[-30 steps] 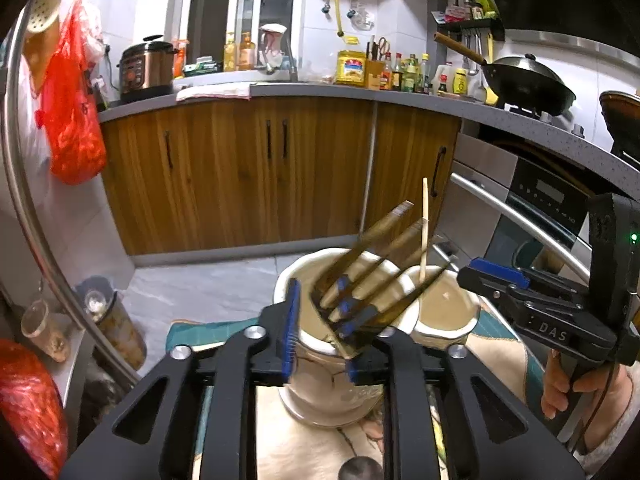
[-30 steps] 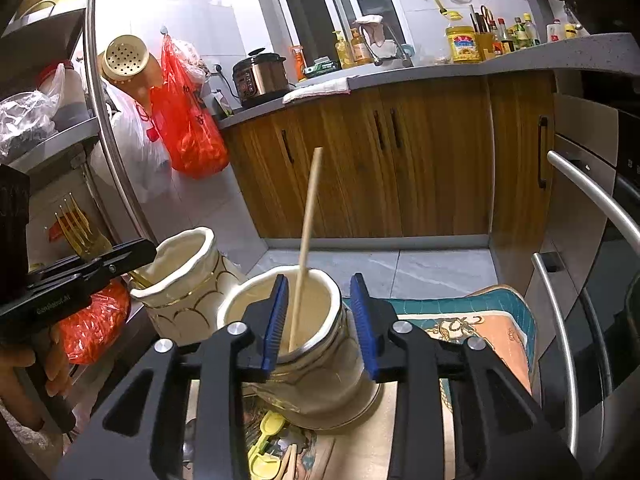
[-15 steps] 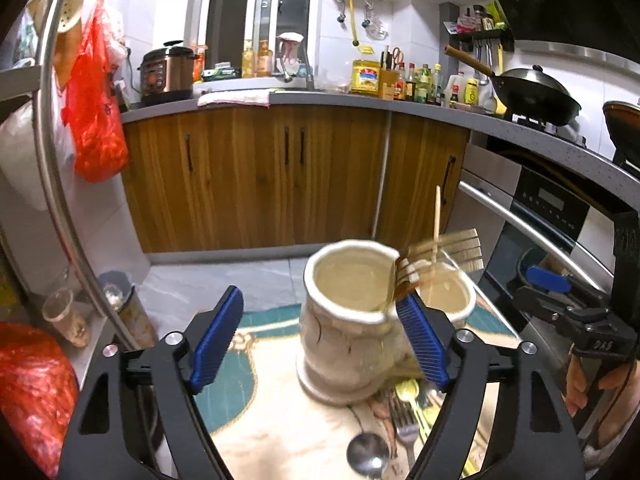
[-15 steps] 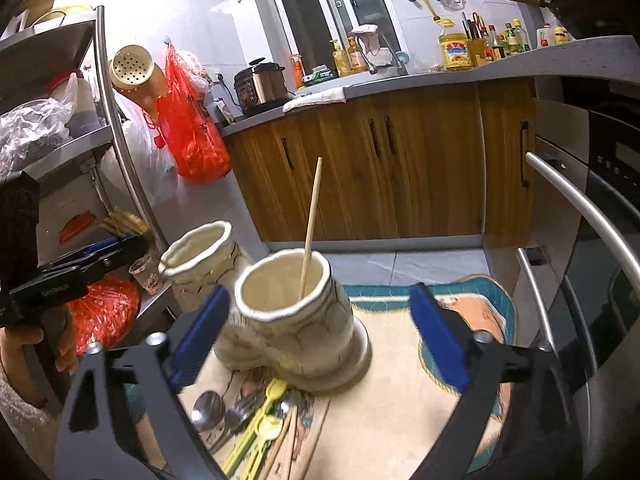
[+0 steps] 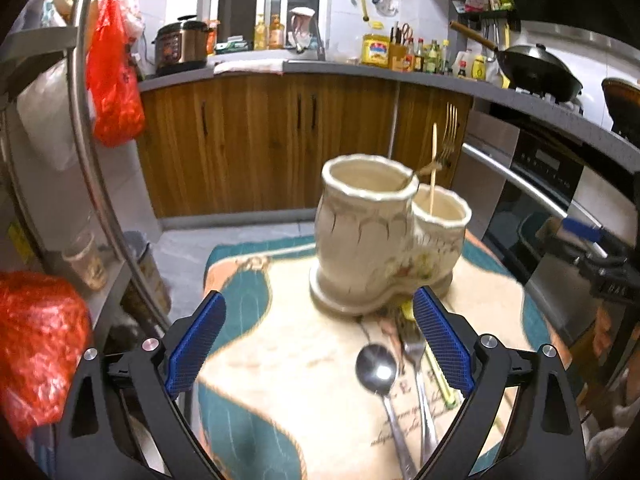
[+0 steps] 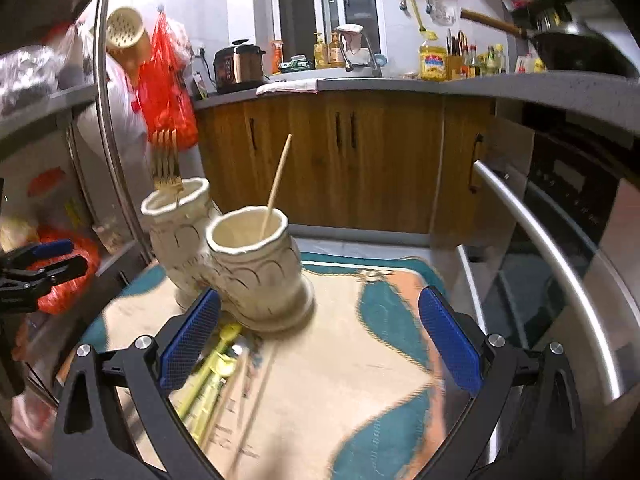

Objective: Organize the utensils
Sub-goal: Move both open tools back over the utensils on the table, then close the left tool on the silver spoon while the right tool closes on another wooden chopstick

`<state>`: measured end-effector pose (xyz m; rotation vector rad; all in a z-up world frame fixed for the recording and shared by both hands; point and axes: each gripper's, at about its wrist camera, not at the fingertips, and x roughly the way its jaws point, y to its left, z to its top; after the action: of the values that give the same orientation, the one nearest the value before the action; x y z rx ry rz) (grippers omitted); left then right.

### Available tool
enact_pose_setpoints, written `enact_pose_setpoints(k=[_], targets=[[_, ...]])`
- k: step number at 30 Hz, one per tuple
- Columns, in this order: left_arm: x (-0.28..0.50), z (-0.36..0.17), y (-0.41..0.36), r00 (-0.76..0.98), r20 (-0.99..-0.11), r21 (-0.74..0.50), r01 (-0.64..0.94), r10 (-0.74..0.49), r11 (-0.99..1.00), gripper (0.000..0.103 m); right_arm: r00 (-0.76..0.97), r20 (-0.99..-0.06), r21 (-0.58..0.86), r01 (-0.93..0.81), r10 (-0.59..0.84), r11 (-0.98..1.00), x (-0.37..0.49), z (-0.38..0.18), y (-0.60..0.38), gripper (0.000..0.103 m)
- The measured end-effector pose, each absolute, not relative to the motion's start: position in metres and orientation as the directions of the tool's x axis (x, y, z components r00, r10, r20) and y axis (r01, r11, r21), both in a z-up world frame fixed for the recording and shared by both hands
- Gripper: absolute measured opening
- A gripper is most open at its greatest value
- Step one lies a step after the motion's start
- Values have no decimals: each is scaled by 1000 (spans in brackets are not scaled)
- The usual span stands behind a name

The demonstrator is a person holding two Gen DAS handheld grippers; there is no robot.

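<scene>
left gripper [image 5: 318, 342]: mine, jaws have just been opening and now stand wide, nothing between the blue pads, so it's free for a pickup

right gripper [image 6: 318, 342]: same story, spread wide, holding nothing

holder [image 5: 384, 236]: cream ceramic double-cup thing standing on the patterned mat [image 5: 280, 360], dead ahead of both grippers

already sorted: gold fork [image 5: 446, 140] stands tines-up in the taller cup, one wooden chopstick [image 6: 278, 184] leans in the lower cup

still loose: spoon [image 5: 376, 364], silver fork [image 5: 416, 356] and a yellow-green utensil [image 6: 218, 364] lie in a bunch on the mat right at the holder's foot. Looks like there's a chopstick in there too, but it's too blurry to call

which way it lies: in the left view the pile sits between my left jaws, hugging the right-hand pad. In the right view it's by the left-hand pad

long axis: handles run toward me, heads toward the holder, roughly in line with the fingers

my guess: the pile's close to both grippers. I'd take the spoon with the left, rolling the wrist so the pads close across the handle
</scene>
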<state>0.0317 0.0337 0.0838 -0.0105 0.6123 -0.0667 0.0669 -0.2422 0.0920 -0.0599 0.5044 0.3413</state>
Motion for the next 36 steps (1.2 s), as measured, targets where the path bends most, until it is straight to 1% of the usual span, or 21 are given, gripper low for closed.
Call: enact_pose_setpoints(k=[3, 5, 8, 13, 16, 19, 22, 24, 28, 29, 30, 31, 32, 33, 34, 35, 36], targets=[[27, 71, 33, 798, -600, -30, 48, -57, 998, 96, 853, -446, 5, -301, 272, 954, 56, 89, -248, 98], [25, 63, 31, 787, -615, -34, 42, -54, 999, 96, 841, -460, 18, -312, 285, 950, 55, 85, -250, 98], [21, 48, 25, 763, -644, -30, 39, -49, 999, 97, 793, -520, 47, -344, 317, 938, 58, 73, -245, 98], [18, 26, 13, 727, -685, -15, 54, -50, 998, 97, 713, -632, -2, -393, 303, 920, 60, 48, -220, 98], [17, 14, 6, 706, -705, -13, 76, -63, 997, 97, 685, -666, -24, -414, 294, 910, 60, 36, -207, 98], [17, 6, 1, 687, -724, 2, 96, -65, 995, 97, 663, -689, -17, -419, 294, 908, 62, 27, -200, 97], [19, 0, -1, 670, -738, -8, 105, -77, 994, 96, 639, -712, -5, -419, 291, 908, 66, 21, -196, 96], [21, -3, -2, 657, -750, -3, 105, -72, 994, 95, 622, -729, -1, -419, 286, 908, 69, 16, -193, 91], [21, -8, -3, 643, -762, -6, 110, -76, 994, 92, 576, -767, 16, -426, 284, 905, 75, 7, -188, 74], [22, -9, -3, 640, -764, -10, 113, -81, 994, 87, 569, -772, 20, -424, 283, 905, 76, 6, -188, 68], [22, -9, -4, 637, -766, -13, 117, -85, 993, 82, 563, -776, 25, -423, 284, 906, 78, 5, -187, 64], [23, -10, -5, 634, -769, -11, 122, -87, 992, 80, 553, -782, 34, -423, 288, 906, 80, 4, -186, 59], [23, -10, -7, 630, -771, -12, 130, -92, 991, 73, 547, -784, 41, -424, 292, 905, 81, 3, -185, 54], [23, -10, -8, 628, -772, -15, 138, -99, 990, 65, 542, -787, 46, -426, 295, 904, 83, 2, -184, 52], [23, -11, -10, 624, -774, -21, 147, -109, 989, 61, 535, -792, 47, -428, 295, 903, 85, 1, -182, 47], [23, -11, -12, 618, -776, -31, 162, -126, 986, 54, 530, -795, 49, -429, 295, 902, 86, 0, -181, 40], [24, -12, -13, 614, -778, -35, 172, -135, 985, 47, 522, -801, 52, -429, 294, 902, 88, -2, -180, 37]])
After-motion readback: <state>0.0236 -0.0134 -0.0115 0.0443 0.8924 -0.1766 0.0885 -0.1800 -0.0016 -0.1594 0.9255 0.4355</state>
